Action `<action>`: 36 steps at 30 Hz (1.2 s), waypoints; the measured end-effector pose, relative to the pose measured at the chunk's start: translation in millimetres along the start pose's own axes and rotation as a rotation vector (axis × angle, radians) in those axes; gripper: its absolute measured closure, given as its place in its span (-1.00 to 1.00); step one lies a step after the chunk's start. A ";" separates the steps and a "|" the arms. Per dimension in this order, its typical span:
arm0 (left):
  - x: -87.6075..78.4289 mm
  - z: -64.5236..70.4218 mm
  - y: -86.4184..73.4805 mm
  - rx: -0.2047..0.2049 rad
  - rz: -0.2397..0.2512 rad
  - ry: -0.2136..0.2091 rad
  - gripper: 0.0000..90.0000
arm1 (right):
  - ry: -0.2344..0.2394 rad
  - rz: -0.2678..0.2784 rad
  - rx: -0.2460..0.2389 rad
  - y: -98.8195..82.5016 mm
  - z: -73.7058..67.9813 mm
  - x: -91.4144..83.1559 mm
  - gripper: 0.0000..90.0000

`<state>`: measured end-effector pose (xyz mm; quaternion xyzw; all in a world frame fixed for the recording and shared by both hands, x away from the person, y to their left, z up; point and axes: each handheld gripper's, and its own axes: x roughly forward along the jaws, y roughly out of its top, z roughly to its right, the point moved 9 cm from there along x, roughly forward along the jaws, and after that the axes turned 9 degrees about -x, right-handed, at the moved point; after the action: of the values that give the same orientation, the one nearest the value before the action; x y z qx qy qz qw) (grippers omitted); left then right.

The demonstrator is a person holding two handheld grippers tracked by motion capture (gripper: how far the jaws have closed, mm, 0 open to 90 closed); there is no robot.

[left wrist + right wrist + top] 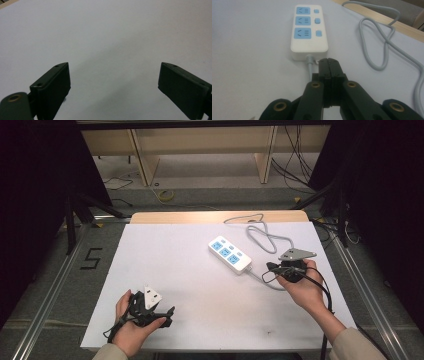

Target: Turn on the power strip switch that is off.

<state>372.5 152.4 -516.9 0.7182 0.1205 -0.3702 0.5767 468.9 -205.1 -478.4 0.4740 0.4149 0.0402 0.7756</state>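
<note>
Near 3 o'clock on the table: right gripper [328, 61], jaws pressed together, holding nothing, tips just short of the power strip [308, 31] where its grey cable [384, 47] leaves the body.
Power strip: white, 3 blue sockets, 3 switches, lying flat at about 1 o'clock from table centre.
Left gripper [113, 82]: at 7 o'clock, jaws wide apart, nothing between them.
Step in hand, as I judge it: nudging or pressing the strip with closed tips.
Doing it well: push low and square on the end face, slowly, clear of the cable loop, so the strip doesn't swivel.
Surface: white table [190, 270], smooth, wooden far edge.
Room: dim, grey floor, shelving and loose cables at 12 o'clock.
</note>
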 end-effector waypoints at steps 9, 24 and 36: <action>0.4 0.1 -0.2 -0.001 -0.002 -0.001 -0.77 | 0.011 0.005 0.002 7.4 -1.2 10.6 1.00; 0.6 -0.1 -0.2 0.001 -0.003 -0.001 -0.76 | -0.007 0.003 0.004 16.3 0.8 29.3 1.00; 0.5 -0.4 -0.1 -0.001 -0.001 0.000 -0.76 | 0.010 -0.012 0.007 21.0 1.3 43.9 1.00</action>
<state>372.9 152.6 -517.3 0.7179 0.1213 -0.3704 0.5768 505.5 -174.5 -488.5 0.4741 0.4215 0.0366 0.7721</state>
